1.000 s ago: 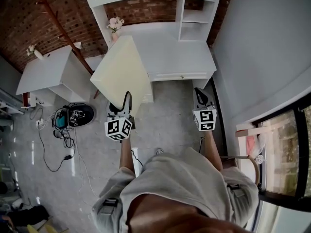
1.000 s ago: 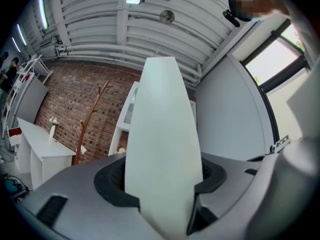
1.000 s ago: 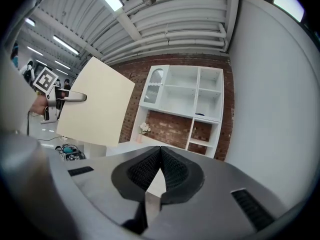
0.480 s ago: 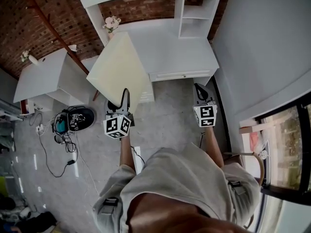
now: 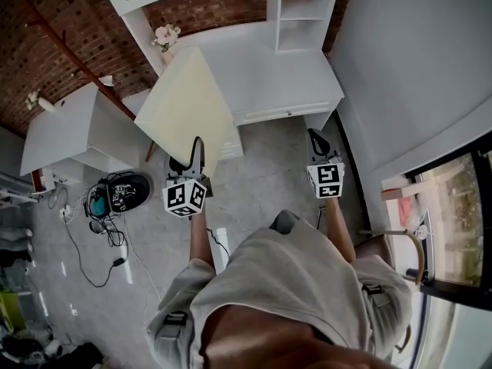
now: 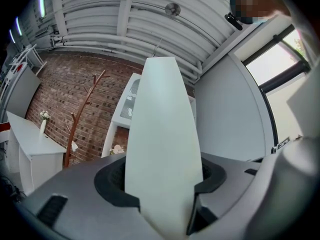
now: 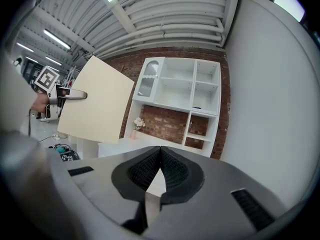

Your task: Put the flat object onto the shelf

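Brick wall behind the white shelf (image 5: 301,31) far ahead; my left gripper (image 5: 194,154) clamps the cream board (image 5: 184,106), right gripper (image 5: 317,139) jaws together, empty.

The board (image 5: 187,104) stands in the left gripper (image 5: 194,157), before the desk's (image 5: 269,79) left end. The right gripper (image 5: 316,140) is well apart to its right. Shelves (image 5: 298,12) sit at the desk's back, with flowers (image 5: 164,36) at their left. A cabinet (image 5: 65,129) stands left of the desk, and cables (image 5: 108,206) lie on the floor before the cabinet.

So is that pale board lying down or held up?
Held up: the left gripper grips the board by one edge, and it stands tilted in the air.
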### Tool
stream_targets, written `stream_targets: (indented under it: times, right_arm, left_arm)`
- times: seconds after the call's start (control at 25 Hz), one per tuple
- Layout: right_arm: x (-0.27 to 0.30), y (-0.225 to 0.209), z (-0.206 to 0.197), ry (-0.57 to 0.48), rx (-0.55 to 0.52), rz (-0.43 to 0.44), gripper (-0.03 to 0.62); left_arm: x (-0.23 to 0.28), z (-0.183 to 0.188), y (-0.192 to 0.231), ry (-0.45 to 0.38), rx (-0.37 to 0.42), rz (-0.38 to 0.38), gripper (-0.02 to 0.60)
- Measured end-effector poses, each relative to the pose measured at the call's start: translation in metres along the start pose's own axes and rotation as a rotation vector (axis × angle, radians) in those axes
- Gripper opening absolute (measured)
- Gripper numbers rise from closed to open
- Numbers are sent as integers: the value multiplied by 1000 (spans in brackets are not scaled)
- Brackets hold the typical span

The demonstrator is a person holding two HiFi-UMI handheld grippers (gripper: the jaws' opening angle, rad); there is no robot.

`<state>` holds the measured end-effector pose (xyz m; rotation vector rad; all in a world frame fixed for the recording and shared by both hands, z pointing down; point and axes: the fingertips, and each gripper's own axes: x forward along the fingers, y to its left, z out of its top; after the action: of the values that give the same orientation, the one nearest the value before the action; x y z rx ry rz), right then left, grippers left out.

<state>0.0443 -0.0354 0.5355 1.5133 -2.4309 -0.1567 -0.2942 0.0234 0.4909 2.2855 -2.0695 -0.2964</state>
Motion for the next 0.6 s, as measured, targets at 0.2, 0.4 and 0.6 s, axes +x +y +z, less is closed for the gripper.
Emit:
stream_targets:
  times: [0.2, 0.4, 0.6]
  right_arm:
    - [-1, -4, -7, 11, 7, -1, 28]
    - [7, -6, -16, 15, 15, 6, 28]
    - [28, -12, -19, 8, 21, 22, 28]
  left_arm:
    - [4, -4, -6, 10, 1, -8, 282]
    - [9, -12, -8, 19, 2, -6, 282]
    - [30, -18, -11, 17, 4, -1, 281]
